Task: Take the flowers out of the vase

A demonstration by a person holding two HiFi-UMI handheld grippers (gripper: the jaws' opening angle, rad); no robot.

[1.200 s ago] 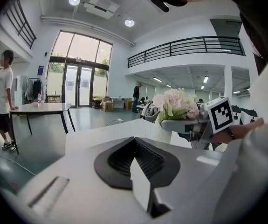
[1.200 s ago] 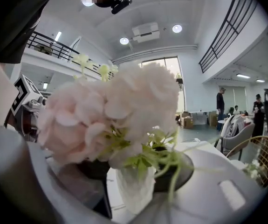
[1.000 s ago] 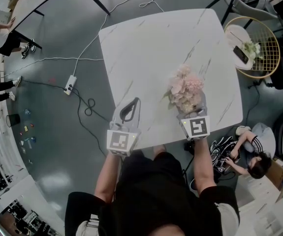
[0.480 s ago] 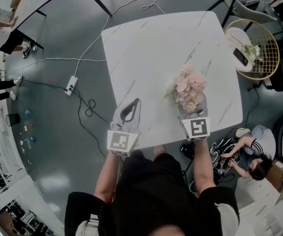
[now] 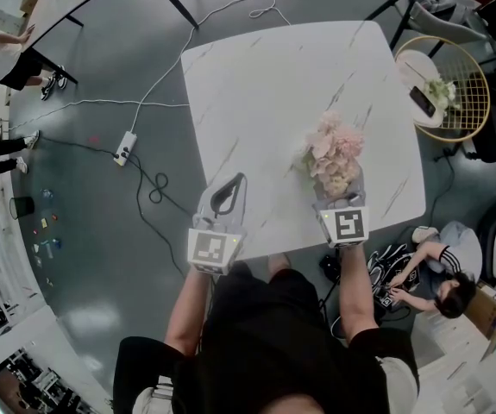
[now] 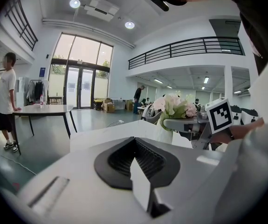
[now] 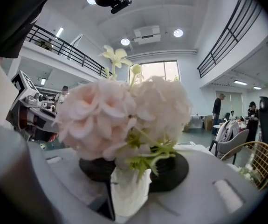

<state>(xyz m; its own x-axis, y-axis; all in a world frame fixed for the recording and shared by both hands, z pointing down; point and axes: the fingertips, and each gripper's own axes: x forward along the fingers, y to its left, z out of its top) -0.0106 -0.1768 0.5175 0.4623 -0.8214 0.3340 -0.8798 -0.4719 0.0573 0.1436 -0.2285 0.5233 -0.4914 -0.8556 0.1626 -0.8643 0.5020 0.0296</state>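
Flowers [image 7: 124, 111] stand in the white vase [image 7: 130, 192], their pink heads just above the right gripper [image 5: 338, 190]. Its jaws have just been closing and pinch the vase's neck between them. The left gripper [image 6: 134, 146] hangs well off to the side, jaws pressed together on nothing. To my eye it should spread them, take the stems [image 7: 145, 158] just above the right jaws, and lift straight up while the vase is kept down on the worktop [image 5: 265, 102].

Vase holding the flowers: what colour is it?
White; the vase shows best in the right gripper view.
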